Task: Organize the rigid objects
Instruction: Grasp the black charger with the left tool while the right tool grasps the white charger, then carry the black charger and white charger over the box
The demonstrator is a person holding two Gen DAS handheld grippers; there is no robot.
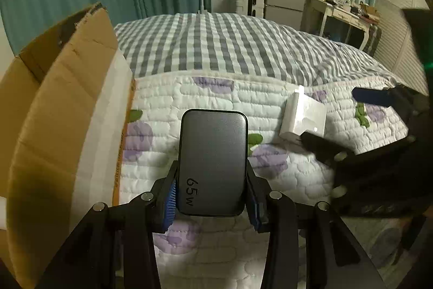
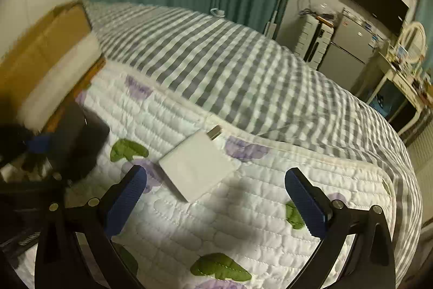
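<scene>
My left gripper (image 1: 212, 201) is shut on a dark grey charger (image 1: 213, 161) marked "65 W" and holds it above the floral quilt, right of the open cardboard box (image 1: 62, 104). A white charger (image 2: 199, 165) with its plug out lies flat on the quilt; it also shows in the left wrist view (image 1: 303, 117). My right gripper (image 2: 216, 202) is open and empty just in front of the white charger, which lies ahead between the fingers. The right gripper also shows in the left wrist view (image 1: 341, 121), open next to the white charger.
The cardboard box with a white foam lining (image 2: 54, 77) stands at the bed's left side. A grey checked blanket (image 2: 230, 64) covers the far part of the bed. A fridge (image 2: 349, 45), drawers and a dressing table stand beyond the bed at the right.
</scene>
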